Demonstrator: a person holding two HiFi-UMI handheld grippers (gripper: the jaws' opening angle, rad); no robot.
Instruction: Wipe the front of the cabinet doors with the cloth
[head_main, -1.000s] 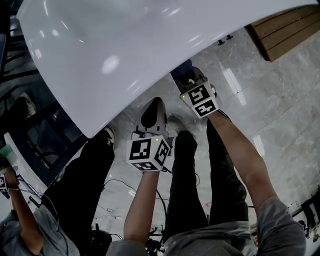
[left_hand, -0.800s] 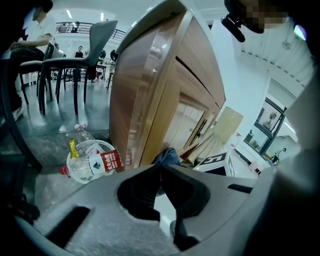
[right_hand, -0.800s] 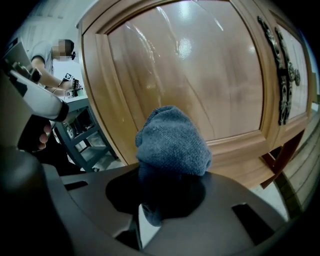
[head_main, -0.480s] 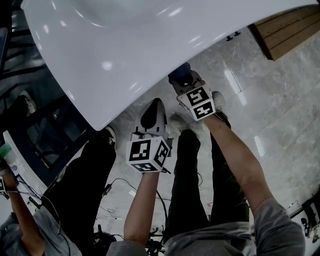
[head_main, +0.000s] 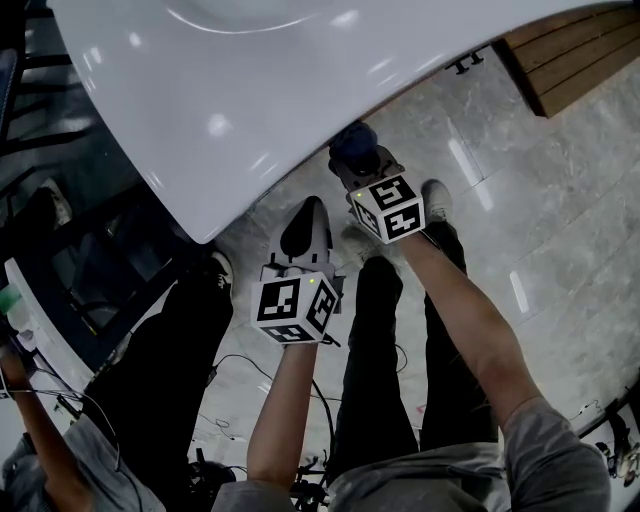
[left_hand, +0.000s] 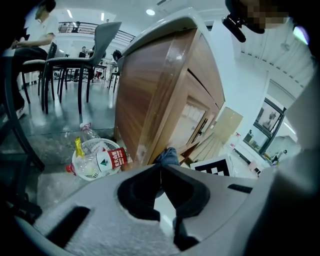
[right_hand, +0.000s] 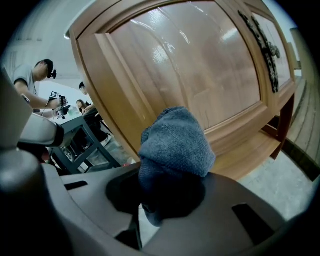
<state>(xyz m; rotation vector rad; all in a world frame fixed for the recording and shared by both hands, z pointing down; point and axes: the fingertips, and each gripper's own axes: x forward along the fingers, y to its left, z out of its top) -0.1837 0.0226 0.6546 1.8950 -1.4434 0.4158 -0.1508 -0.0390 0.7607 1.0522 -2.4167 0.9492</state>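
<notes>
A white basket (left_hand: 97, 161) full of bottles and wrappers sits on the floor beside the wooden cabinet (left_hand: 160, 90). The left hand-held gripper (head_main: 309, 208) points down at the floor, and its jaws are pressed together with nothing in them. To its right, the right hand-held gripper (head_main: 360, 168) squeezes a blue cloth (right_hand: 175, 145), which bulges out past the jaws. The cloth is low down, close in front of the shiny wooden cabinet door (right_hand: 195, 70). I cannot tell if it touches the wood.
</notes>
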